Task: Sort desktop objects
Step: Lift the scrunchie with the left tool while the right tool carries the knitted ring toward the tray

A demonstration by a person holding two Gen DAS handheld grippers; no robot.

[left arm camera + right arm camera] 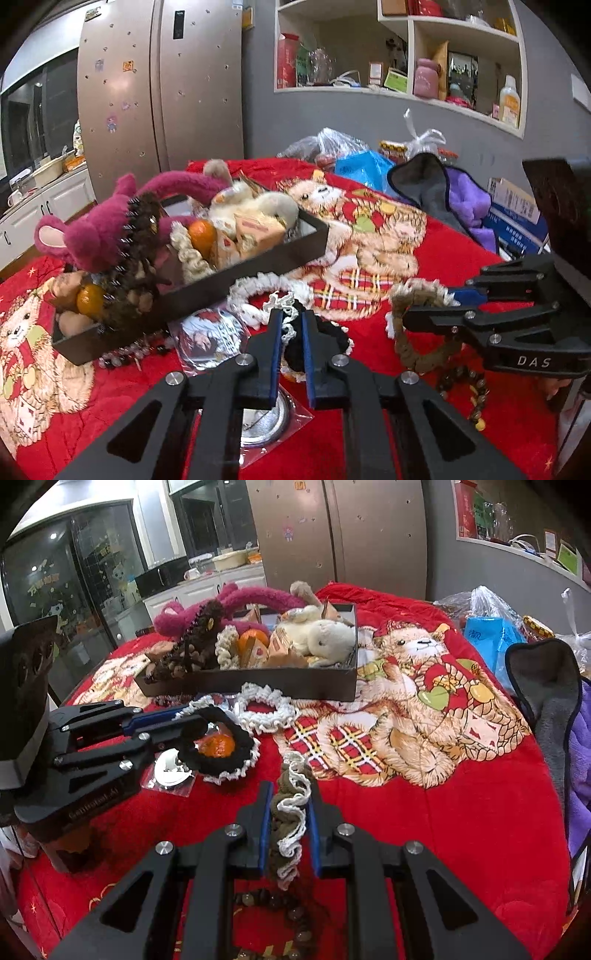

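A red fleece blanket printed with teddy bears covers the table. Behind it stand a bronze double-door refrigerator, a grey wall with white open shelves full of jars and boxes, and a kitchen counter before dark glass doors. At the far right edge lie a purple-and-grey cloth, a blue bag and clear plastic bags.

A dark shallow box sits mid-table, packed with a magenta plush bear, a cream plush rabbit, oranges, a brown bristly hair clip and small cartons. Just in front of it lies a white ruffled scrunchie.

The left gripper has its jaws narrowly apart, closed around the rim of a black scrunchie with white trim, which lies on the blanket encircling an orange. A round metal badge in a clear sleeve lies beside it.

The right gripper pinches a brown scrunchie with white lace edging between its blue-padded fingers, the ruffle hanging through the gap. Under it rests a brown bead bracelet.
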